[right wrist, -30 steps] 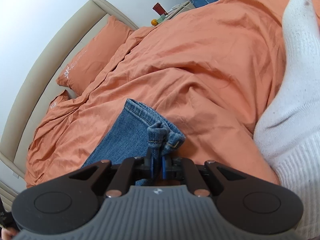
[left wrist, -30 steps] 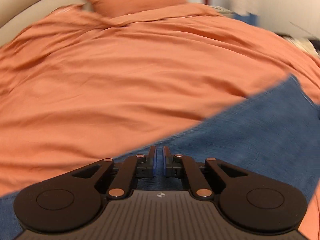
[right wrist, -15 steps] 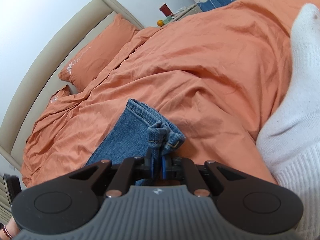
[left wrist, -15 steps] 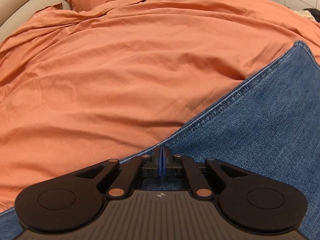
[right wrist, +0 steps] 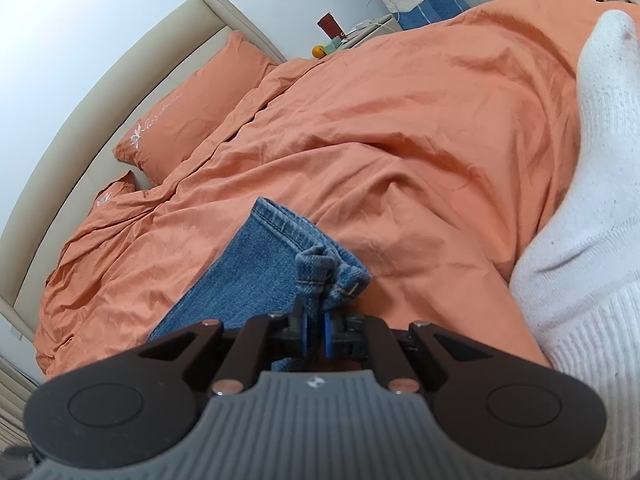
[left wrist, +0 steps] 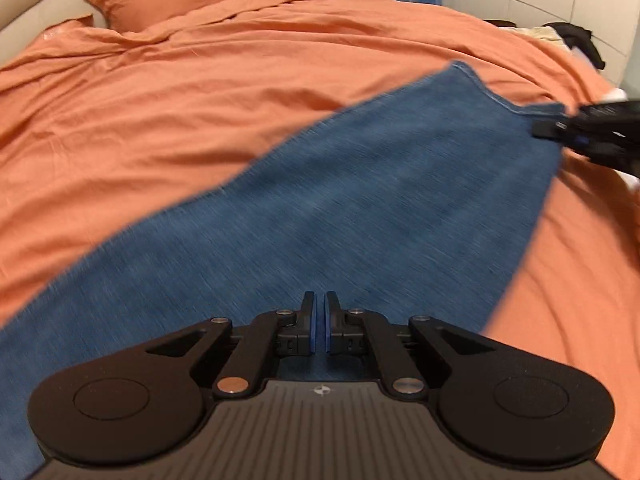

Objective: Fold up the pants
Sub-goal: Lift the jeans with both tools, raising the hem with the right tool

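Note:
Blue jeans (left wrist: 360, 200) lie as one long leg stretched diagonally across the orange duvet (left wrist: 200, 100). My left gripper (left wrist: 320, 300) hovers over the middle of the leg, jaws shut to a thin slit with no cloth seen between the pads. In the right wrist view the hem end of the jeans (right wrist: 256, 280) is bunched up, and my right gripper (right wrist: 316, 312) is shut on that cuff. The same right gripper (left wrist: 550, 130) shows at the right edge of the left wrist view, pinching the hem corner.
A person's foot in a white sock (right wrist: 592, 200) rests on the duvet right of the cuff. Orange pillows (right wrist: 192, 112) lean on a beige headboard (right wrist: 120, 80). A nightstand with a red cup (right wrist: 330, 26) stands behind. Loose clothes (left wrist: 560, 36) lie at the far right.
The left gripper has moved from the jeans' seam edge to over the middle of the leg, and the right gripper has come into its view. The right gripper keeps its hold, unmoved.

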Tool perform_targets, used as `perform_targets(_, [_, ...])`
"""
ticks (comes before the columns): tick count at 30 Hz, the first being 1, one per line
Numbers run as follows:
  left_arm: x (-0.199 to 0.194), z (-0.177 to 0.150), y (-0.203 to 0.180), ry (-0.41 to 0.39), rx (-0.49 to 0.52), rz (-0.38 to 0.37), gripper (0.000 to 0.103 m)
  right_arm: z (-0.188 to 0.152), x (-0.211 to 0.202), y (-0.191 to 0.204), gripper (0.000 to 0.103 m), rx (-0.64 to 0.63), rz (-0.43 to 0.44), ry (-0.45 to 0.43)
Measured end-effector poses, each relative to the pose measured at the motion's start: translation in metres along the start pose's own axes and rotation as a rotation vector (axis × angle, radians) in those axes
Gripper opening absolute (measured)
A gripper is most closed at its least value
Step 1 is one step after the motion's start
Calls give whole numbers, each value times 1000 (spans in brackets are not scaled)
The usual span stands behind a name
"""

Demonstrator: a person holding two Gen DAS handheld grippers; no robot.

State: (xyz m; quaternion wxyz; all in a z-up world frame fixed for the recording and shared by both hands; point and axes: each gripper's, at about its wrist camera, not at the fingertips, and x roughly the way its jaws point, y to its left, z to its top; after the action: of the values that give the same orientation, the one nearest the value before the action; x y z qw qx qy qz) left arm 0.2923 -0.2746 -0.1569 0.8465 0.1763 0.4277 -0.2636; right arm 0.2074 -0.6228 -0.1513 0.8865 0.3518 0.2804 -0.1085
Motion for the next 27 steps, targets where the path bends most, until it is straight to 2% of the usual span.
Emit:
perform_targets(3, [7, -8, -4, 21, -35, -10, 0, -1, 0, 1, 2, -5, -4, 0])
perform_targets(7, [19, -4, 0, 67, -103, -19, 0, 0, 1, 1, 2, -16, 3, 2])
perform_targets(10, [3, -4, -2, 58, -97, -37, 0, 1, -1, 3, 2, -33, 11, -13])
perform_targets(16, [-27, -40, -6, 55, -119, -117, 0, 1, -7, 15, 2, -87, -1, -42])
perform_targets(19, [-53, -57, 2, 45, -152, -167, 3, 6, -14, 26, 2, -112, 7, -62])
perform_targets(22, [-94, -69, 19, -1, -143, -135, 3, 13, -29, 46, 2, -134, 22, -93])
perform_targets(27, [-171, -76, 75, -91, -212, -49, 4, 18, -55, 101, 2, -214, 56, -138])
